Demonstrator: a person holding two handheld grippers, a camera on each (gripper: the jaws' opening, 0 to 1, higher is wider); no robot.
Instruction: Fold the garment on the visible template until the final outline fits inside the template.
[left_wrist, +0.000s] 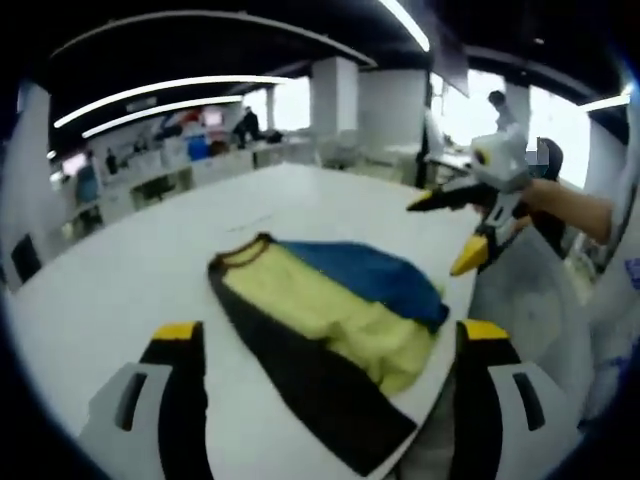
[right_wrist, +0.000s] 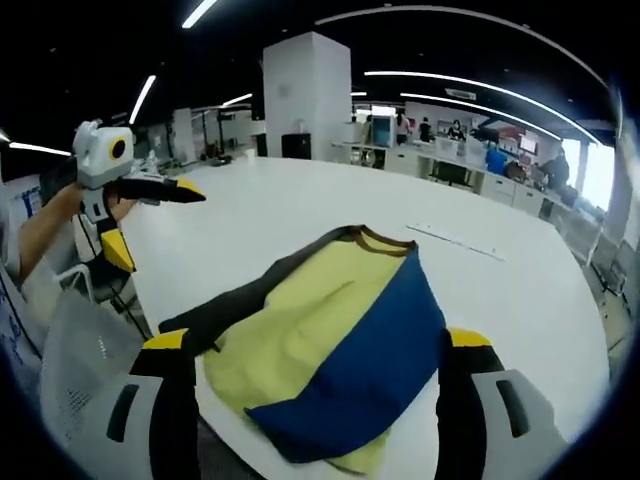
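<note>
Two grippers are up in the air over the big white table (left_wrist: 150, 270), and neither one holds anything. In the left gripper view, the left gripper (left_wrist: 330, 345) shows its yellow-tipped black jaws rising wide apart from the bottom edge, with the garment (left_wrist: 330, 310) lying between and just beyond them. In the right gripper view, the right gripper (right_wrist: 315, 350) has its jaws spread apart the same way, and the cloth sits in the gap between them, not touched by either.

The garment lies on the table close to its near edge. It is a sweater-like piece in three colours: a pale yellow middle, a blue panel folded across one side, and a black sleeve or side panel stretched along the other. A dark ribbed collar (right_wrist: 385, 238) points away toward the far side of the table. In the left gripper view the black part reaches the table's edge.

Each gripper also appears in the other's camera, held up off to the side by a person's hand (right_wrist: 75, 205), jaws parted, well clear of the cloth.

Farther out, a thin line (right_wrist: 460, 240) marks the tabletop beyond the collar. Past the table stand desks, a thick white column (right_wrist: 305, 95) and long ceiling light strips.
</note>
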